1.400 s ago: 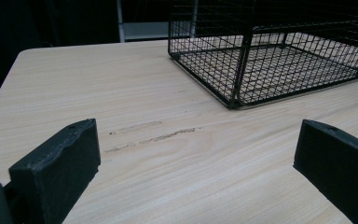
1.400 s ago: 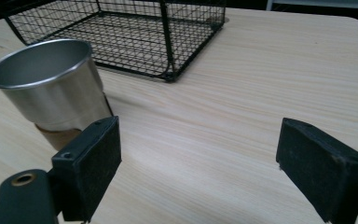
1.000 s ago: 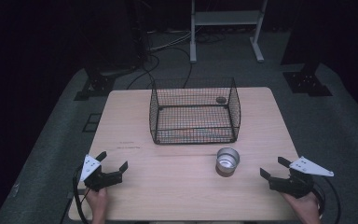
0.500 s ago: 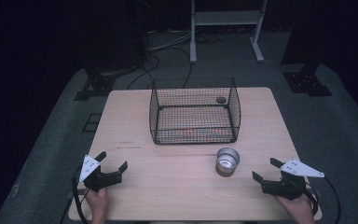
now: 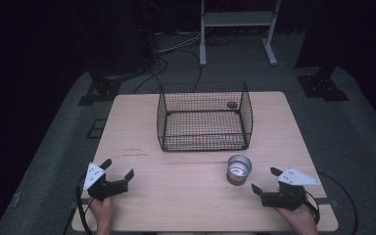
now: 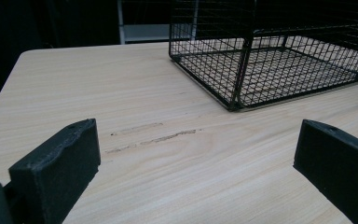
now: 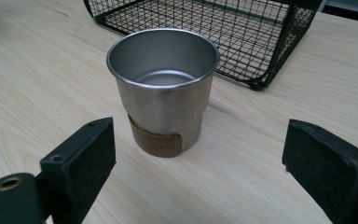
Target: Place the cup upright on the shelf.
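Note:
A steel cup [image 5: 239, 168] with a brown band at its foot stands upright on the wooden table [image 5: 186, 196], just in front of a black wire basket [image 5: 204, 117]. In the right gripper view the cup [image 7: 163, 88] is empty and stands a little beyond the jaw tips. My right gripper [image 5: 263, 179] lies at the front right, pointing left at the cup, open. Its jaws have just been opening, with nothing between them [image 7: 200, 140]. My left gripper [image 5: 119, 167] rests open at the front left, empty [image 6: 198, 140], facing the basket [image 6: 270, 51].
A small dark round thing [image 5: 232, 105] sits at the basket's far right side. Faint scuff marks [image 6: 154, 135] cross the wood ahead of the left gripper. Beyond the table stand a white metal frame [image 5: 237, 19], floor cables [image 5: 176, 49] and dark stand bases [image 5: 323, 83].
My right gripper has slid left along the table's front towards the cup, and its jaws stand wider apart. The left gripper, cup and basket have not moved.

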{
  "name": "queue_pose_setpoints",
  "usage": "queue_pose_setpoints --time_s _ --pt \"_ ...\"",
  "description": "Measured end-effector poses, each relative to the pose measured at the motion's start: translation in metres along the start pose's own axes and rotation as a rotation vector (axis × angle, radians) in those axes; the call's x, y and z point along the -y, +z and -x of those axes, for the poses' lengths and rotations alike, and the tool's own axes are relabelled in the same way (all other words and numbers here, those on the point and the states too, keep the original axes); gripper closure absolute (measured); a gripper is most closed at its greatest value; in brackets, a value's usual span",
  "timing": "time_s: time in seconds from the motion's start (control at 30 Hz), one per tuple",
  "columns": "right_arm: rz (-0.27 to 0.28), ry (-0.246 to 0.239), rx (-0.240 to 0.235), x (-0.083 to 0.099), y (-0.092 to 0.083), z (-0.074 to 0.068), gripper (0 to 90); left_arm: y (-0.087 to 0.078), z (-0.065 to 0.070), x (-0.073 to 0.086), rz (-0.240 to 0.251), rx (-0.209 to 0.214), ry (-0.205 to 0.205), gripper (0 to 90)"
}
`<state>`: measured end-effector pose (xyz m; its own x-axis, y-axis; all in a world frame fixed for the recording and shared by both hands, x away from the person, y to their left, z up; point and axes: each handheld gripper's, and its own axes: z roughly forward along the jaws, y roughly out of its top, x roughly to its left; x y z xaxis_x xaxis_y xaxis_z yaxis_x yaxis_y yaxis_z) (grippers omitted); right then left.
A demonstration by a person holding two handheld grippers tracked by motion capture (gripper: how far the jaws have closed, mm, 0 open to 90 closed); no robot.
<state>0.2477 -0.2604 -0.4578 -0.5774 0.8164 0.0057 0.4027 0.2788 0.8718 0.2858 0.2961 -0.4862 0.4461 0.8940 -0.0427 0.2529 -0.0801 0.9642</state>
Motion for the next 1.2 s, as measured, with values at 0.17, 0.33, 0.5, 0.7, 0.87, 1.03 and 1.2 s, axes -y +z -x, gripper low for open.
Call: queue_pose_setpoints --time_s 0.17,0.33,0.5,0.7,0.87,1.03,1.2 --pt "-0.004 -0.003 -0.005 -0.003 0.007 -0.006 6.3 0.0 0.0 0.0 -0.002 0.0 -0.001 0.0" --pt "-0.005 -0.003 -0.006 -0.005 0.013 -0.012 3.9 0.0 0.0 0.0 -0.001 0.0 -0.001 0.0" --pt "-0.002 0.004 0.004 -0.006 0.017 -0.016 3.1 0.0 0.0 0.0 0.001 0.0 -0.002 0.0" --pt "-0.003 0.018 0.022 -0.006 0.028 -0.022 3.1 0.0 0.0 0.0 0.0 0.002 -0.003 0.0" --pt "0.0 0.035 0.044 -0.005 0.036 -0.027 2.8 0.0 0.0 0.0 0.0 0.002 -0.003 0.0" --pt "0.006 0.056 0.064 -0.004 0.043 -0.03 2.8 0.0 0.0 0.0 0.0 0.003 -0.003 0.0" --pt "0.016 0.08 0.06 -0.005 0.048 -0.03 2.8 -0.001 -0.001 0.0 0.001 0.003 -0.004 0.0"
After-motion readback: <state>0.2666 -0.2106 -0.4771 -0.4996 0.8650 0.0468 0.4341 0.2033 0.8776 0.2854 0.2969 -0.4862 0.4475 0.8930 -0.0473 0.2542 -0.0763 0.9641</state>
